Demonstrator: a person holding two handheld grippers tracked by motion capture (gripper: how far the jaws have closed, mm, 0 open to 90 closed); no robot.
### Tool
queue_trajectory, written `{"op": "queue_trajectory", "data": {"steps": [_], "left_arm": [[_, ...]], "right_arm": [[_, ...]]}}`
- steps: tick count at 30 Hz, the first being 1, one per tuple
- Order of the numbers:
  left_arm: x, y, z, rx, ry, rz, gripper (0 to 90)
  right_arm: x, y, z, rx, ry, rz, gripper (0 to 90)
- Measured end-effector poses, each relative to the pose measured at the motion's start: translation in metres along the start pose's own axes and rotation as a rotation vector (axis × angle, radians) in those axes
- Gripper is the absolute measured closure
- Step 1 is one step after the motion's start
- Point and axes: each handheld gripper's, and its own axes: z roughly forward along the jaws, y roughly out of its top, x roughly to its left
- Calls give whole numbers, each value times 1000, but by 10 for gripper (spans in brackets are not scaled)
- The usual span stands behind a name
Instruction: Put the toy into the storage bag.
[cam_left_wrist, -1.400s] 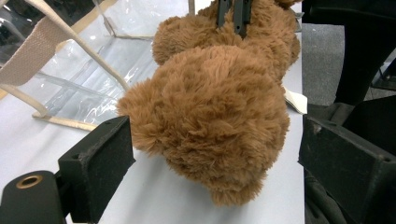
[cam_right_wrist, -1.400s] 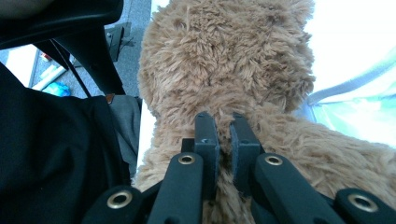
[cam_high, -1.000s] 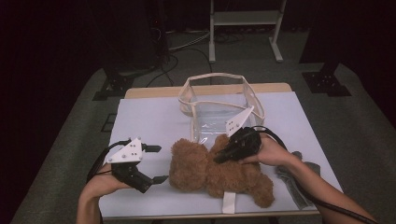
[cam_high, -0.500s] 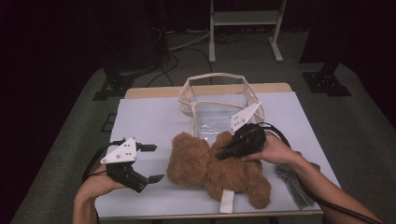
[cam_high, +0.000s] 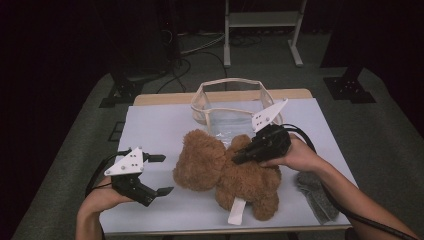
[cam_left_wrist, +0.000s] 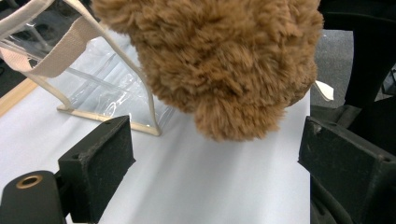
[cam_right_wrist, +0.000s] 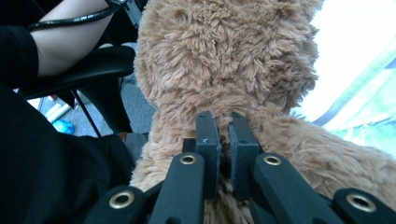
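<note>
- Right gripper (cam_high: 239, 158) is clamped tight, jaws pinching the fur at the neck of the fluffy brown plush teddy bear (cam_high: 227, 170) — likely a scruff grip for lifting it.
- Left gripper (cam_high: 161, 174) gapes wide, holding nothing, just beside the bear's head, probably ready to steady it.
- The bear sits mid-table on the white tabletop (cam_high: 160, 125).
- Behind it, the clear plastic tote bag with beige trim (cam_high: 227, 102) stands open-mouthed, seemingly the destination; its near rim is the hurdle.
- A grey cloth (cam_high: 314, 192) lies right, out of the way.
</note>
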Motion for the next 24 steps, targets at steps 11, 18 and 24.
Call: {"op": "queue_trajectory", "data": {"steps": [11, 18, 24], "left_arm": [[0, -1, -1, 3, -1, 0, 89], [0, -1, -2, 1, 0, -2, 89], [0, -2, -5, 2, 4, -2, 89]], "right_arm": [[-2, 0, 2, -16, -11, 8, 851], [-2, 1, 3, -23, -15, 11, 854], [-3, 2, 3, -41, -23, 14, 856]]}}
